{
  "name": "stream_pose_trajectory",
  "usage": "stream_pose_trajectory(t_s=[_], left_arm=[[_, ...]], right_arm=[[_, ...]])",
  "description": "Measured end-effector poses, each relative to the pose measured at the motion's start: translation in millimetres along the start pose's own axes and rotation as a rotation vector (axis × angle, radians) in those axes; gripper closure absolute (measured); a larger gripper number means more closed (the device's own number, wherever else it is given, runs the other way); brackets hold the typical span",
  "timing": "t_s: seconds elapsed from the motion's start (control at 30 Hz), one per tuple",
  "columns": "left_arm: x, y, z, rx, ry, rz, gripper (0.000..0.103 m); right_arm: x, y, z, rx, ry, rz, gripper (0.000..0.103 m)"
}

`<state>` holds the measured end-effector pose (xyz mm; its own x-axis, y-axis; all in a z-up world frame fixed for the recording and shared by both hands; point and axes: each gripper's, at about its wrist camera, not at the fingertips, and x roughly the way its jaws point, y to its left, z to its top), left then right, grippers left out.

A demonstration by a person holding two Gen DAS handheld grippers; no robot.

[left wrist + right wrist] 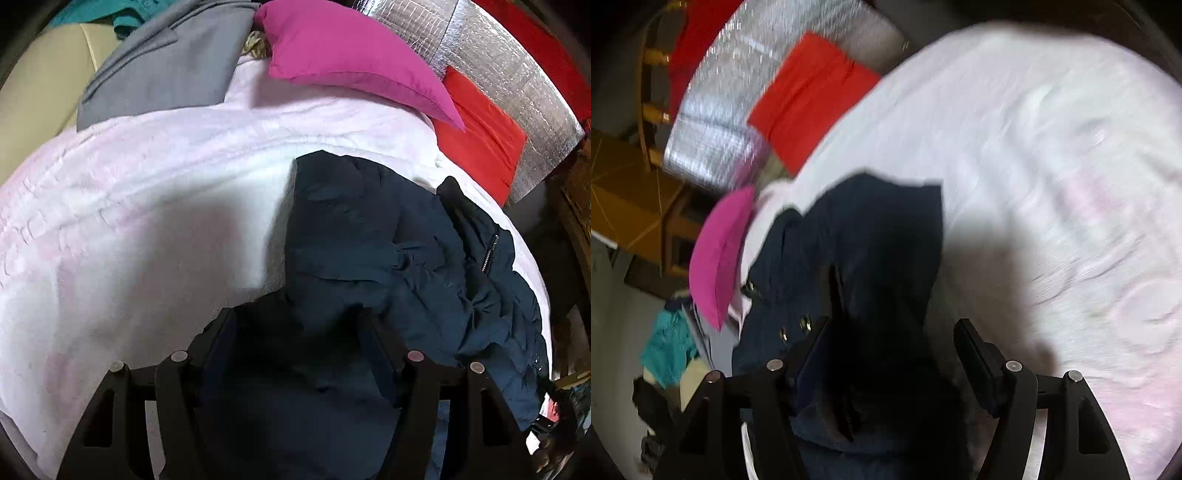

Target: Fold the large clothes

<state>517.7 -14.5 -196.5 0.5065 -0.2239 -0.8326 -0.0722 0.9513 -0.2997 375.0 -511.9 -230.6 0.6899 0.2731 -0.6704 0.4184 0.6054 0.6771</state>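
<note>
Nearest, left gripper point(299, 332) spread over dark navy jacket point(369, 240), cloth between the fingers but not visibly pinched; right gripper point(890, 343) spread too, pads clear of the fabric, probably just let go after a fold. Jacket bunched near the right edge of the pale pink blanket point(147, 184), likely laid there for a soft, flat folding surface. Farther off, magenta pillow point(351, 55), red cloth point(480, 140) and grey garment point(166, 74) along the far edge.

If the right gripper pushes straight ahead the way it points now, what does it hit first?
Most likely the dark navy jacket: its fabric lies between the open right gripper fingers and just ahead. Beyond it is the pale pink blanket; depth is blurred.
</note>
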Motion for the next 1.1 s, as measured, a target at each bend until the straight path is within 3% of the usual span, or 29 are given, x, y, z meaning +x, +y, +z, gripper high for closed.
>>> stream_pose_trajectory(t_s=[0.1, 0.17, 0.27, 0.4, 0.47, 0.53, 0.63, 0.7, 0.73, 0.77, 0.97, 1.1], left_arm=[[4.7, 2.3, -0.7, -0.015, 0.014, -0.008, 0.035], [5.1, 1.4, -1.1, -0.013, 0.012, -0.007, 0.035], [5.2, -2.2, -1.7, 0.006, 0.015, 0.008, 0.035], [5.4, -2.4, -0.9, 0.002, 0.017, 0.013, 0.035], [5.8, -2.4, -0.6, 0.000, 0.016, 0.016, 0.035], [5.3, -4.3, -0.6, 0.010, 0.013, 0.025, 0.034], [3.5, -7.9, -0.2, 0.033, 0.003, 0.046, 0.034], [1.2, -12.3, -0.2, 0.061, -0.010, 0.067, 0.034], [-1.0, -16.1, -1.0, 0.082, -0.021, 0.079, 0.034], [-2.4, -18.3, -1.2, 0.097, -0.028, 0.086, 0.034], [-11.4, -31.4, -3.1, 0.180, -0.077, 0.122, 0.034], [-16.2, -33.9, -2.2, 0.200, -0.111, 0.146, 0.034]], right_arm=[[8.2, 14.3, -6.7, -0.071, -0.018, -0.034, 0.032], [13.0, 22.6, -9.7, -0.095, -0.014, -0.027, 0.050], [4.5, 39.2, -12.8, -0.171, -0.065, -0.075, 0.067], [-20.9, 57.5, -16.1, -0.254, -0.191, -0.071, 0.073], [-10.1, 48.2, -13.9, -0.230, -0.157, -0.105, 0.073], [8.2, 28.3, -11.3, -0.164, -0.072, -0.135, 0.070], [-1.9, 21.3, -6.2, -0.095, -0.058, -0.077, 0.068], [-9.8, 23.0, -6.5, -0.093, -0.059, -0.051, 0.052], [-13.7, 23.5, -7.0, -0.097, -0.062, -0.048, 0.033], [-17.1, 23.0, -7.5, -0.102, -0.063, -0.051, 0.029], [-2.2, 24.2, -15.1, -0.145, 0.008, -0.110, 0.029], [11.9, 32.3, -21.7, -0.155, 0.042, -0.081, 0.029]])
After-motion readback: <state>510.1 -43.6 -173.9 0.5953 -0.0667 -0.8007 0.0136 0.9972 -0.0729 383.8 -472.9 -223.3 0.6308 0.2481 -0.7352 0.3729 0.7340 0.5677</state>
